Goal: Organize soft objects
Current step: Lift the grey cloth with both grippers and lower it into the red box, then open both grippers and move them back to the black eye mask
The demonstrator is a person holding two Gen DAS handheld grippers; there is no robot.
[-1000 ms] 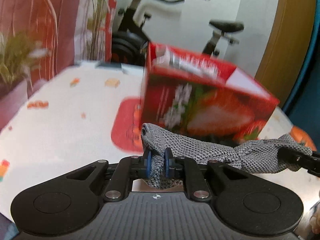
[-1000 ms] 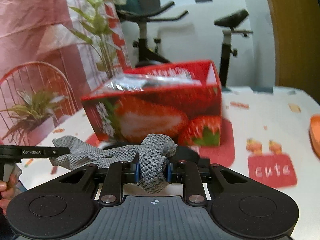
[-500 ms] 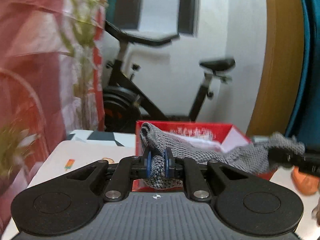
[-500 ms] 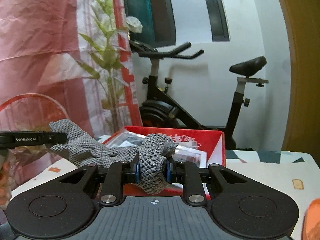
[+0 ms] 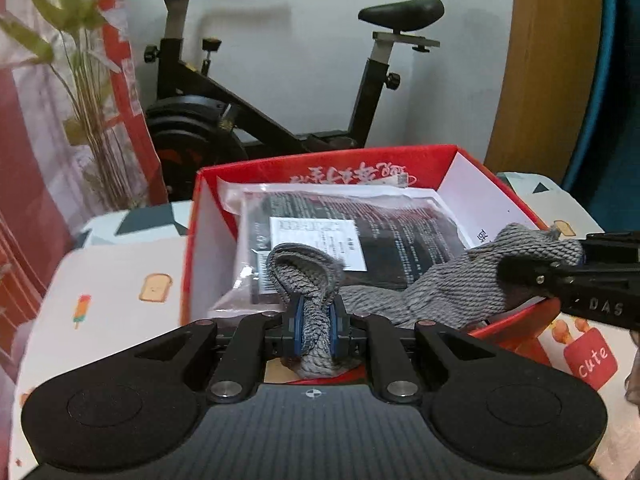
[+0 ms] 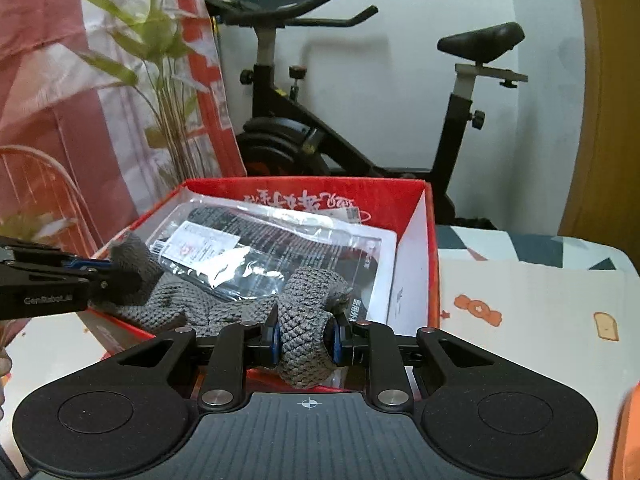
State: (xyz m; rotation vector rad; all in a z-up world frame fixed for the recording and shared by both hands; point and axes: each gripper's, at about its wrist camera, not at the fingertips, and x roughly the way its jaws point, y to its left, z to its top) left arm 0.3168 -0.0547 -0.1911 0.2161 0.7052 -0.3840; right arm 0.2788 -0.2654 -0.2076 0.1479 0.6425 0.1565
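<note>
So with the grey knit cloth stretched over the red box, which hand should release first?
Probably left. The left gripper pinches its end of the grey cloth well over the bagged packet inside the red box; the right gripper holds its end nearer the near rim.

A lived-in home room. An exercise bike (image 6: 360,92) stands against a plain white wall (image 6: 400,100), beside a leafy potted plant (image 6: 160,60) and a red-and-white curtain (image 6: 60,60). The surface (image 6: 520,300) wears a childlike cloth printed with toast and sweets. A wooden panel (image 5: 548,68) curves at right.
</note>
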